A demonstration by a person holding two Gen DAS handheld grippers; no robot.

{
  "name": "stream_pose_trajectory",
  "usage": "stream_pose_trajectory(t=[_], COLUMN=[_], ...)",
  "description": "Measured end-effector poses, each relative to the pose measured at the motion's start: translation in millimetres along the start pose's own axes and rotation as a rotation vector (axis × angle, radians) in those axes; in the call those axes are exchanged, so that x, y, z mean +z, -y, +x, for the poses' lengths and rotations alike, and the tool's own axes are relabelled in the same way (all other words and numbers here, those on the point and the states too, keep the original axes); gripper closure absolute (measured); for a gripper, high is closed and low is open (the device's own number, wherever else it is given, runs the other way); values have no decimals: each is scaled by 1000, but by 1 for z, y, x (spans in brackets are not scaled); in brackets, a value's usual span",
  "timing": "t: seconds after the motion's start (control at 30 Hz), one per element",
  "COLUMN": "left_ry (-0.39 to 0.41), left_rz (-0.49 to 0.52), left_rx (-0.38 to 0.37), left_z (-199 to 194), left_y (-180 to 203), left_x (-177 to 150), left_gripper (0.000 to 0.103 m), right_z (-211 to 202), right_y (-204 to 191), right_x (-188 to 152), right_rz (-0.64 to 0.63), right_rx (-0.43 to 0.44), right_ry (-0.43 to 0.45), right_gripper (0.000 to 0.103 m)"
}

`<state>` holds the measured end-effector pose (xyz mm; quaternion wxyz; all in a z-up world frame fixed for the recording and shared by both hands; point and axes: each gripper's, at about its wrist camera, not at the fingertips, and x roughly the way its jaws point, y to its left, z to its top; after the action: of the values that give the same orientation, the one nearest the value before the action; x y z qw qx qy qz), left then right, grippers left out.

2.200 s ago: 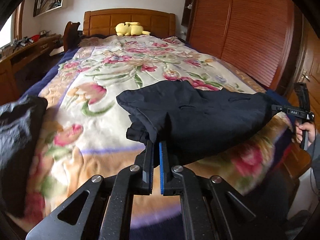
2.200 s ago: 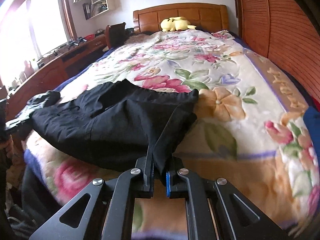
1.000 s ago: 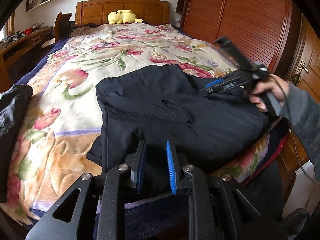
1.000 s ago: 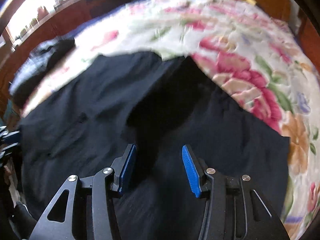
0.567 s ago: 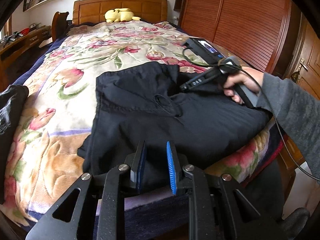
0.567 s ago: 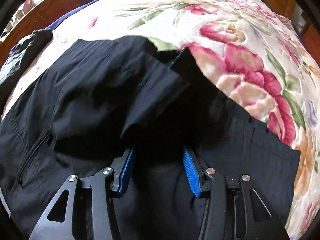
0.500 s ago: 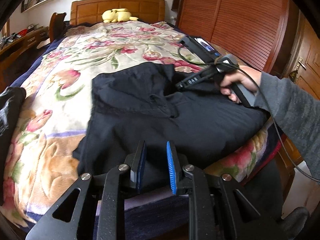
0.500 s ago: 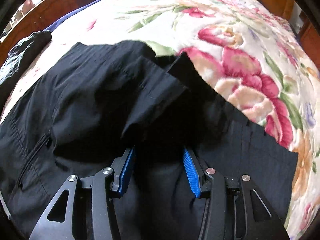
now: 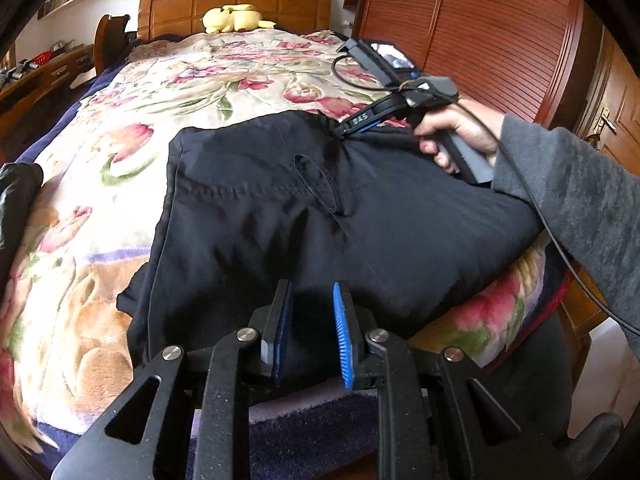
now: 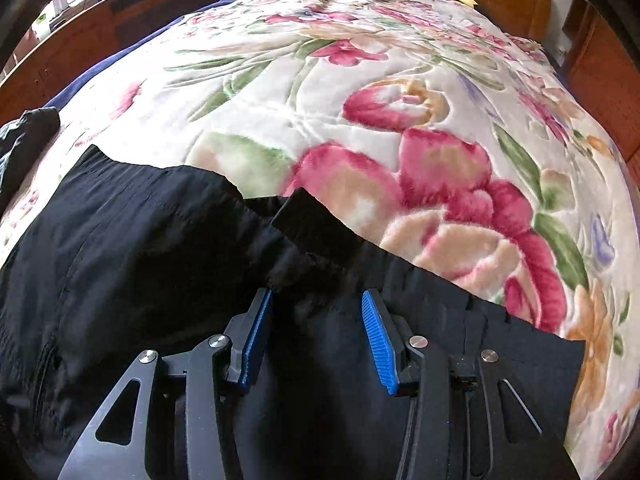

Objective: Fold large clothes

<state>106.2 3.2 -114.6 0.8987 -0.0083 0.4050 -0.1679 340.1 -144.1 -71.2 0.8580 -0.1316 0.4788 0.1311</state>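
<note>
Lying where: the black garment (image 9: 304, 208) is spread across the foot end of the bed, on the floral blanket (image 9: 192, 80), with its near part draped over the bed's edge.
Left gripper: the left gripper (image 9: 312, 332) hangs just off that near edge, blue pads parted by a modest gap, nothing between them, only dark cloth showing behind.
Right gripper: the right gripper (image 10: 318, 336) sits low over the garment's far edge with its jaws wide apart, gripping nothing. In the left wrist view its tips (image 9: 352, 126) are right at a bunched spot of cloth; can't tell if they actually touch it.
Far edge: pretty uneven. One flap is folded over and a small dark corner (image 10: 304, 220) sticks out onto the pink flowers just ahead of the right gripper.
Left edge: runs fairly straight down the blanket, then turns ragged near the foot of the bed where cloth pokes out sideways.
Seam and cord: a stitched line crosses the middle and a thin cord loop (image 9: 320, 184) lies on top.
Room to move: lots of bare blanket beyond the garment all the way up to the yellow plush toy (image 9: 234, 18) at the headboard.
Tight spots: another dark garment (image 9: 16, 200) sits at the left side of the bed, and the wooden wardrobe (image 9: 480, 28) runs close along the right side.
</note>
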Motion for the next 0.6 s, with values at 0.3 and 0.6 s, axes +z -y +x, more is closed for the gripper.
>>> stream_pose_trajectory(t=[0.3, 0.6], left_ry=[49, 31], left_rz=[5, 74], left_rx=[-44, -76], left_z=[-10, 1], left_y=[15, 49], left_x=[3, 11], left_gripper=[82, 82], right_z=[-70, -15], right_y=[59, 131], right_x=[-43, -79], right_rz=[-46, 102], right_rx=[-100, -73], right_ry=[36, -138], right_gripper=[56, 56])
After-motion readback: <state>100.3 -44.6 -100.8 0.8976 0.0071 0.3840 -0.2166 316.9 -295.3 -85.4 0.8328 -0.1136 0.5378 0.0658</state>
